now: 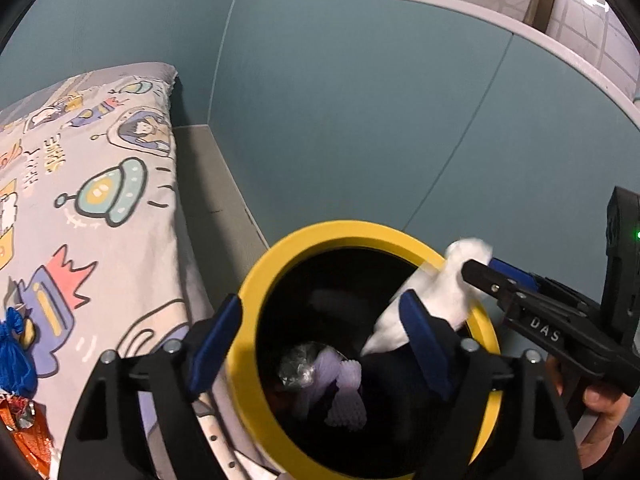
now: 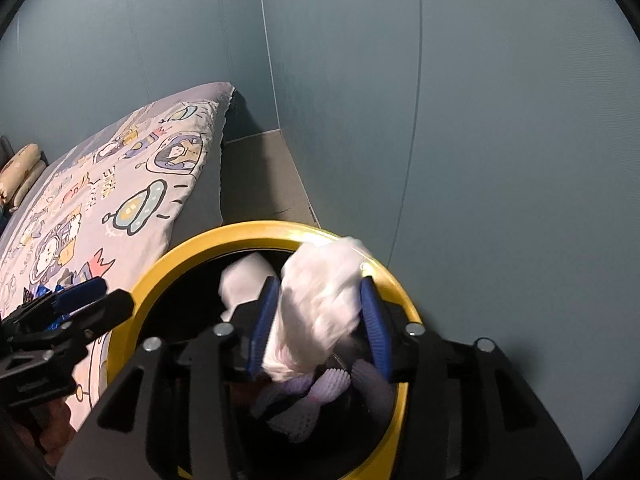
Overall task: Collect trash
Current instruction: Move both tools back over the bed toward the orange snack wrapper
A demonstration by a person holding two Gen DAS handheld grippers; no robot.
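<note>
A black bin with a yellow rim point(image 1: 304, 236) point(image 2: 192, 248) stands on the floor beside the bed. Inside lie purple foam netting point(image 1: 344, 384) point(image 2: 320, 388) and a crumpled clear wrapper point(image 1: 296, 368). My right gripper point(image 2: 320, 316) point(image 1: 476, 276) is over the bin's mouth, its blue pads on either side of a crumpled white tissue point(image 2: 320, 300) point(image 1: 440, 300); the tissue looks blurred. My left gripper point(image 1: 320, 340) point(image 2: 104, 296) is open and empty, held just over the bin's near rim.
A bed with a cartoon-print sheet point(image 1: 100, 200) point(image 2: 120, 184) lies to the left. On it are a blue tassel-like item point(image 1: 14, 352) and an orange wrapper point(image 1: 20, 420). Teal walls point(image 1: 360, 120) close in behind and to the right.
</note>
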